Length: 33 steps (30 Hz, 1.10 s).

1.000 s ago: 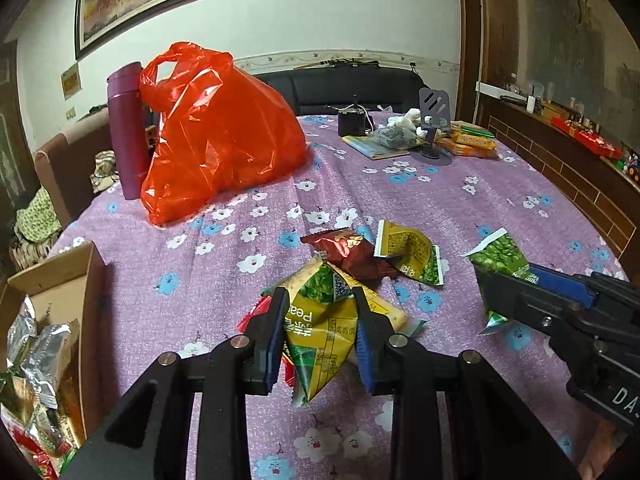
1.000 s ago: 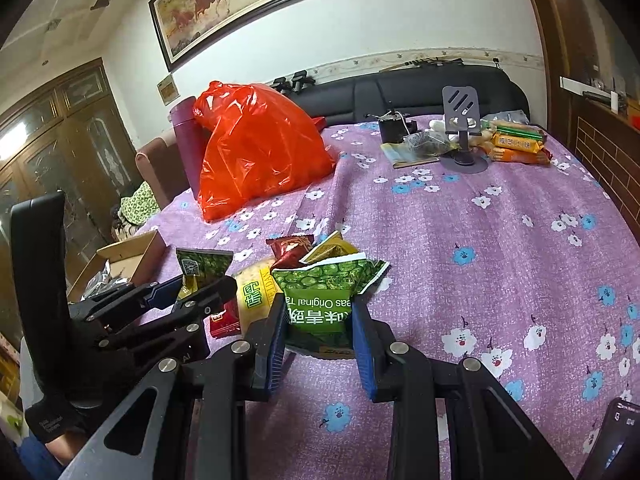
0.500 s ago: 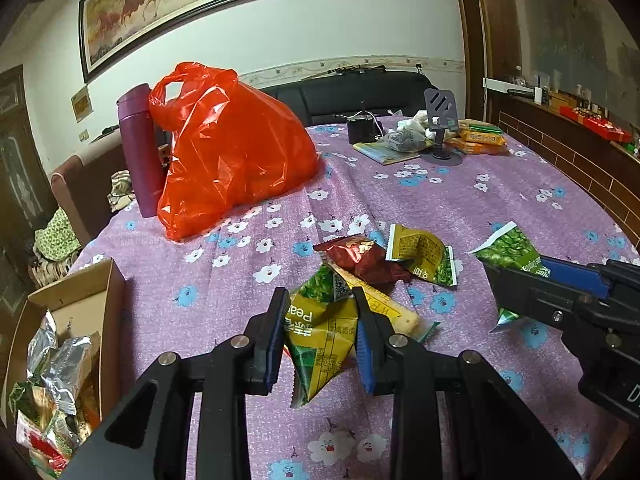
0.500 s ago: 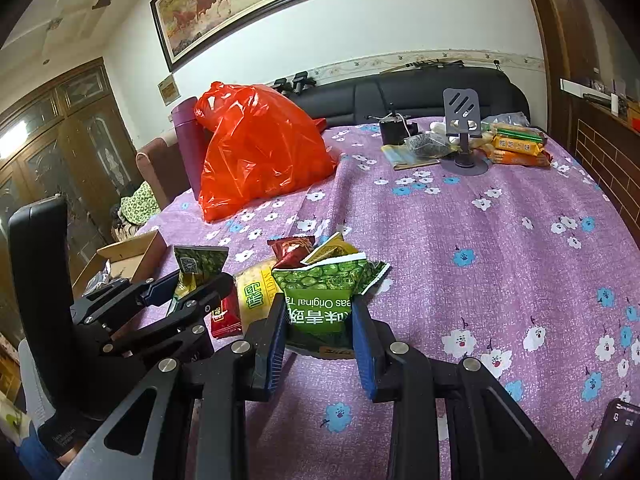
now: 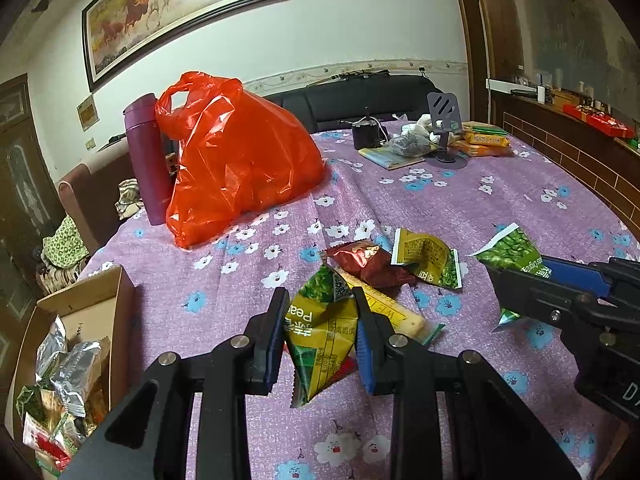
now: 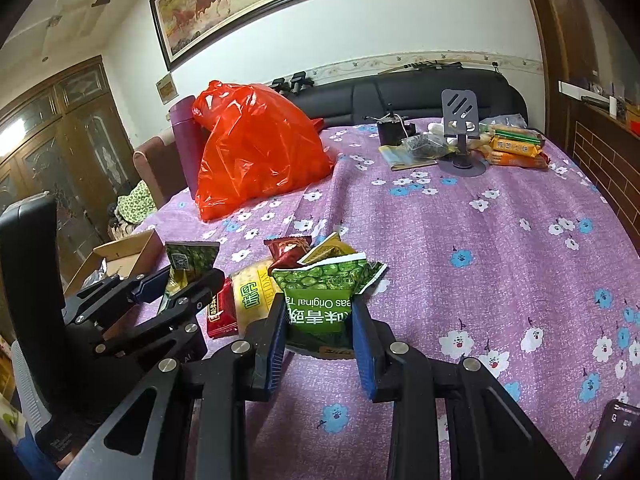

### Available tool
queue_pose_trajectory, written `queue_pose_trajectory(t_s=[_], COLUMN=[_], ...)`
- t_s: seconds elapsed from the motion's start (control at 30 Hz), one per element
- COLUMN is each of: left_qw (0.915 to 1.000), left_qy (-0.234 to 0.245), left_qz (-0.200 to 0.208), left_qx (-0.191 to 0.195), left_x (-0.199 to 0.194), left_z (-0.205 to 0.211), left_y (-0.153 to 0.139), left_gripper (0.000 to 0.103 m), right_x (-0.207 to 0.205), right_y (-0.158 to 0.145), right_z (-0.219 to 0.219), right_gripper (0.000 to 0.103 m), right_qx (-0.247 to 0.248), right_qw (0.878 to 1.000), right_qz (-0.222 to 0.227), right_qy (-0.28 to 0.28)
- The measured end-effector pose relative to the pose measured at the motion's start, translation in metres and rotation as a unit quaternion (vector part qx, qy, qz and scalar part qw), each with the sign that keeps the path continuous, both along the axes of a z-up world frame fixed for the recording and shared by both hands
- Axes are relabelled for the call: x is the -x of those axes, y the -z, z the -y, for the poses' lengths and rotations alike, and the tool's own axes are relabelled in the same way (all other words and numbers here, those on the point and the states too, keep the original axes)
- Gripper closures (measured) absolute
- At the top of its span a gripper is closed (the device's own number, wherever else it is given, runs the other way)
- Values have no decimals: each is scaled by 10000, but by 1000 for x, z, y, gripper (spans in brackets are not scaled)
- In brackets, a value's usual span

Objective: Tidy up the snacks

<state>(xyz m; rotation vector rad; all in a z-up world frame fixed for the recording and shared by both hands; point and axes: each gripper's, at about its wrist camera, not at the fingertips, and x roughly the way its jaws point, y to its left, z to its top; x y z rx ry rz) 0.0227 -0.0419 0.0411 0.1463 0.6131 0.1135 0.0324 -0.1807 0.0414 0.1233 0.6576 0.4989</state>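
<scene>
A: Left gripper [image 5: 322,334] state?

B: Clamped on a yellow-green pea packet [image 5: 320,332], lifted off the table [image 5: 460,208]. Right gripper [image 6: 319,334] is pinching a green pea packet [image 6: 322,304], also clear of the cloth as far as I can tell.

A: Where do they go?

B: Judging by the task, into the cardboard box [image 5: 100,300] past the table's left edge; it already has foil and green packets in it.

A: What's left on the table?

B: Dark red packet [image 5: 366,264], another yellow-green packet [image 5: 426,258], a long yellow biscuit pack [image 5: 394,314], and a red packet [image 6: 220,310], all clustered toward the near edge.

A: Tips for the drop?

B: Left goes first since it's nearer the box. Carry over the box rim, release only once above the opening. These bags are light and crinkly, so they'll slip or snag; hold squeeze until there. Keep the right gripper back so the two don't collide, both sit just beside each other now.
</scene>
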Motion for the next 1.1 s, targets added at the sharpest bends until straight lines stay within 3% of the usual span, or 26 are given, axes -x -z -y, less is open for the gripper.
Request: queue_pose_trajectory(t_s=[0.23, 0.5, 0.67, 0.83, 1.1], left_qw=[10000, 9966, 9932, 9875, 9686], left_qy=[-19, -182, -437, -1075, -2027], left_qz=[41, 65, 10, -4, -206], left_qx=[38, 802, 1077, 1151, 1427], left_x=[1, 19, 47, 82, 122], left_z=[-2, -35, -78, -143, -235], left_y=[-2, -26, -43, -46, -27], left_gripper=[74, 74, 74, 73, 73], right_x=[-3, -5, 9, 29, 57], right_y=[2, 0, -10, -20, -12], right_z=[1, -4, -32, -90, -184], right_gripper=[70, 70, 70, 69, 69], right_qx=[42, -153, -448, -564, -433], right_qw=[10000, 9994, 9953, 9829, 9579], right_qz=[4, -295, -570, -726, -1066], right_qy=[50, -41, -639, -1595, -2631])
